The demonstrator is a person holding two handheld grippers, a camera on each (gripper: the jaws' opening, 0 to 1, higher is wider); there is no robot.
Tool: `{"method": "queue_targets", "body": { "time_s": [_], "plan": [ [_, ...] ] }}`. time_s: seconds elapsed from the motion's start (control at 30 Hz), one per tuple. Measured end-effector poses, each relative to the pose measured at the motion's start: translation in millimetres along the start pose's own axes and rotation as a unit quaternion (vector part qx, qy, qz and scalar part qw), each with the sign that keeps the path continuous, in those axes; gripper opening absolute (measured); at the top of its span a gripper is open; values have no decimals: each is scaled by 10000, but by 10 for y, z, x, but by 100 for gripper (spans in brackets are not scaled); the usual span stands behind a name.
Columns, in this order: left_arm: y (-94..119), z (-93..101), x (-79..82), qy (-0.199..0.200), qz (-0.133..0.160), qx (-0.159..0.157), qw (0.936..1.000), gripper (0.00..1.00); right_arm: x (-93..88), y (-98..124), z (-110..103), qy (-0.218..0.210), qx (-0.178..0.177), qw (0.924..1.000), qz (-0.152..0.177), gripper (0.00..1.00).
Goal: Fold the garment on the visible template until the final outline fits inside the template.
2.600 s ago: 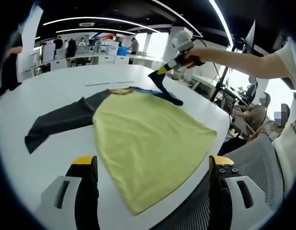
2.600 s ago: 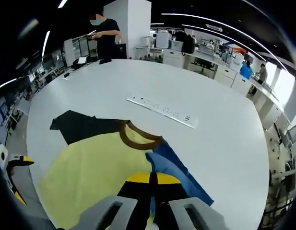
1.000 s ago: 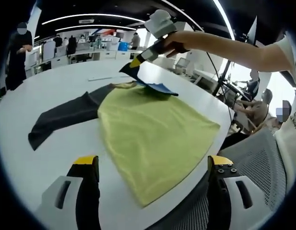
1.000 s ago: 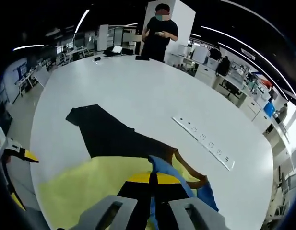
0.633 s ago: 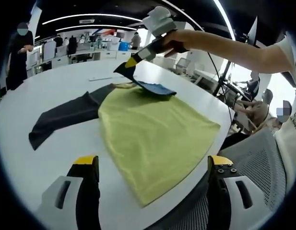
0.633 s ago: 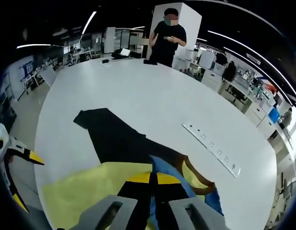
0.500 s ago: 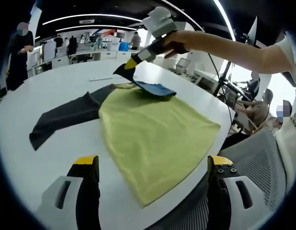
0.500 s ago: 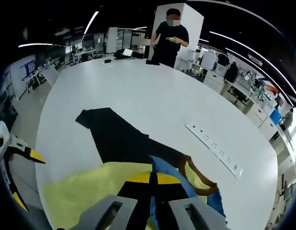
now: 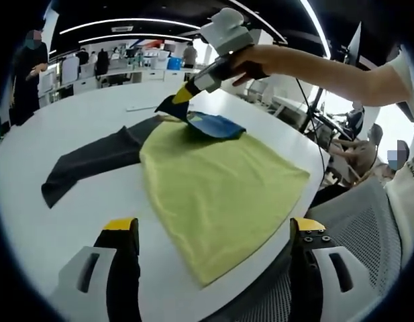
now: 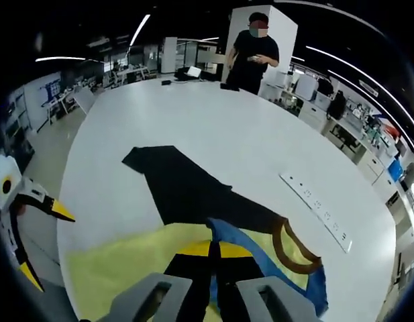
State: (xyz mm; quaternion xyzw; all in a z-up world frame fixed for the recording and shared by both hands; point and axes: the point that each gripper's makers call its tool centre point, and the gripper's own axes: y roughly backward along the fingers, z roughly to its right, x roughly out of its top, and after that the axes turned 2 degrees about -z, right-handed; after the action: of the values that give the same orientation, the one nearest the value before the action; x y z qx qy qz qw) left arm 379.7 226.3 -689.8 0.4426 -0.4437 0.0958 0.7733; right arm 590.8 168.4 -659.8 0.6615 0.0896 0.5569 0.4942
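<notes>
Left gripper view showed the yellow-bodied cloth garment [image 9: 217,184] lying flat on the round white table [image 9: 79,221], straight ahead of the left gripper [image 9: 213,245], whose jaws stood parted and empty. Beyond it, the right gripper [image 9: 174,100] was clamped on the blue sleeve [image 9: 217,125], lifted over the collar; the dark grey sleeve [image 9: 92,164] stretched away leftward, nearer the left gripper.
</notes>
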Motion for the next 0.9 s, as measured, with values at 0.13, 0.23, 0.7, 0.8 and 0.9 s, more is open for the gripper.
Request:
{"method": "queue_targets", "body": {
  "time_s": [0.13, 0.23, 0.7, 0.8, 0.9],
  "plan": [
    [2, 0, 13, -41, 27, 22, 10000, 88, -57, -71, -57, -58, 29, 9999, -78, 0],
    [7, 3, 22, -71, 43, 21, 10000, 88, -109, -124, -80, -142, 14, 9998, -146, 0],
    [9, -14, -18, -23, 14, 10, 10000, 88, -146, -306, -137, -1150, -96, 9932, -153, 0],
    [15, -28, -25, -11, 15, 27, 10000, 88, -185, -349, -172, -1259, -49, 9919, -162, 0],
    [14, -34, -29, 17, 21, 28, 10000, 88, -242, -397, -240, -1534, 46, 9880, -186, 0]
  ]
}}
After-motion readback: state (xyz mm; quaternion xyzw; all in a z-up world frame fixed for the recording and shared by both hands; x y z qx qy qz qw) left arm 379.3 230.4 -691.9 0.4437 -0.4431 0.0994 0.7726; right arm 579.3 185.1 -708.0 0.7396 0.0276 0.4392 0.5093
